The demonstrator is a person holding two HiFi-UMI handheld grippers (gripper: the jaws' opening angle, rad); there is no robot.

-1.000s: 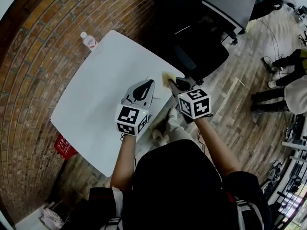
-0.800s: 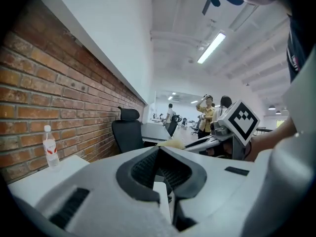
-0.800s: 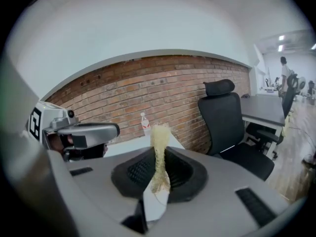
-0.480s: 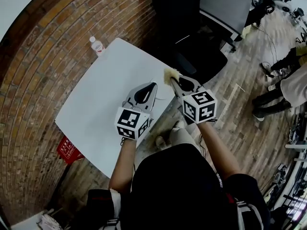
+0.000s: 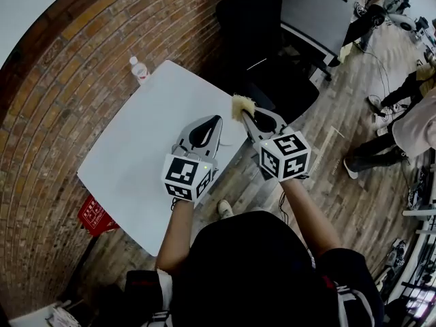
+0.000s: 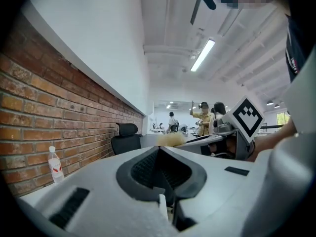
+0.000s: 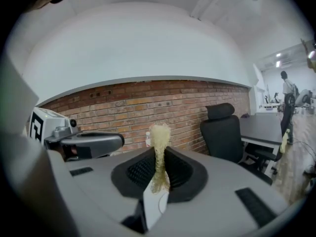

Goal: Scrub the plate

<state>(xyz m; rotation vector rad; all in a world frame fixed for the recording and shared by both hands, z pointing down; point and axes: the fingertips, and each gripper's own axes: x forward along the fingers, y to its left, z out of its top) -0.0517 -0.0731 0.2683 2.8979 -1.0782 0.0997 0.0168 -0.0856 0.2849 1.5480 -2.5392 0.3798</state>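
My right gripper (image 5: 244,115) is shut on a yellow sponge (image 5: 242,105), which sticks out past its tips over the white table's (image 5: 136,148) right edge. In the right gripper view the sponge (image 7: 159,137) stands squeezed upright between the jaws of the right gripper (image 7: 159,154). My left gripper (image 5: 217,120) hovers over the table just left of it, shut, with nothing visible between the jaws. From the left gripper (image 6: 159,148) the sponge (image 6: 170,139) shows just beyond the tips. I cannot make out a plate in any view.
A plastic water bottle (image 5: 138,68) stands at the table's far corner by the brick wall. A black office chair (image 5: 272,67) and a grey desk (image 5: 320,12) lie beyond the table. A red object (image 5: 93,214) sits on the floor at left. People stand at far right.
Both grippers have risen toward the head camera and sit a little farther up the picture. The sponge stays clamped in the right one; the left stays shut.
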